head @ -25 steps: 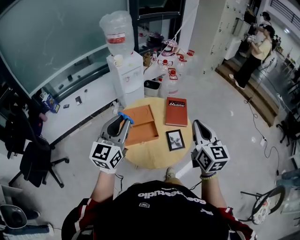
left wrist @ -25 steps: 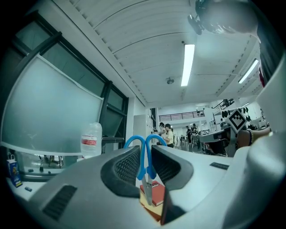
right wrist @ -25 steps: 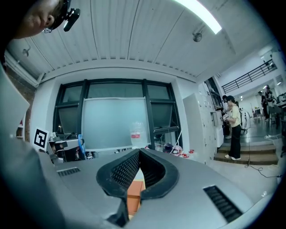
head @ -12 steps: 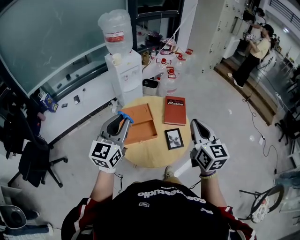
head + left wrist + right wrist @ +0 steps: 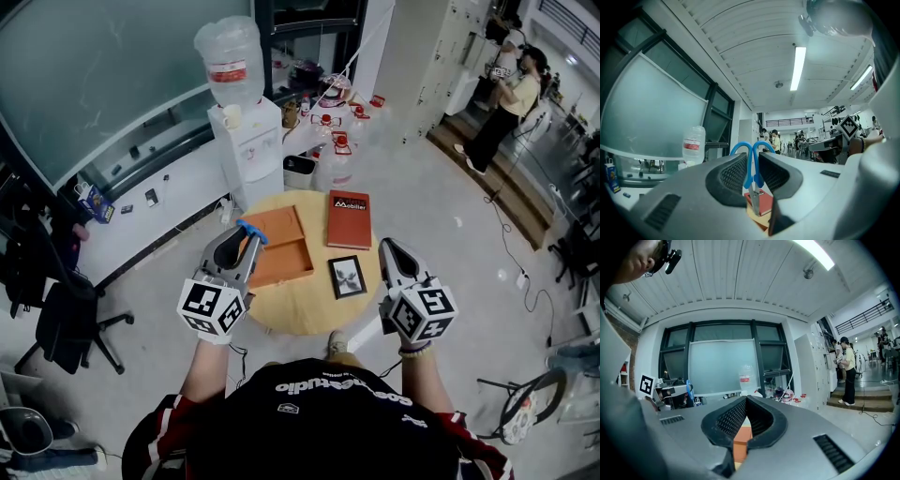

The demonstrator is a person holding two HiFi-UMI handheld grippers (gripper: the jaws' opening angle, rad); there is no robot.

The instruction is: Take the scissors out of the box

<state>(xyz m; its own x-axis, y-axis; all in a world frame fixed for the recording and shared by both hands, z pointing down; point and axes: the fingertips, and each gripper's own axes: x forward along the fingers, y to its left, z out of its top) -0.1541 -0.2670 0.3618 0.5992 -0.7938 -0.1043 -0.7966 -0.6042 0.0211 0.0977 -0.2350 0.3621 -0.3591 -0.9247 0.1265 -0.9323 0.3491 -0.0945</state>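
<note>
My left gripper is shut on blue-handled scissors, held up above the left edge of the round table. In the left gripper view the scissors stand upright between the jaws, handles up, blades down. The open orange box lies on the table just right of that gripper; I see nothing inside it. My right gripper is shut and empty, held over the table's right edge; its jaw tips touch in the right gripper view.
A red book and a framed picture lie on the table right of the box. A water dispenser and several bottles stand behind the table. An office chair is at left. People stand far right.
Both grippers stay almost still, the left one holding the scissors throughout. The view has drifted very slightly.
</note>
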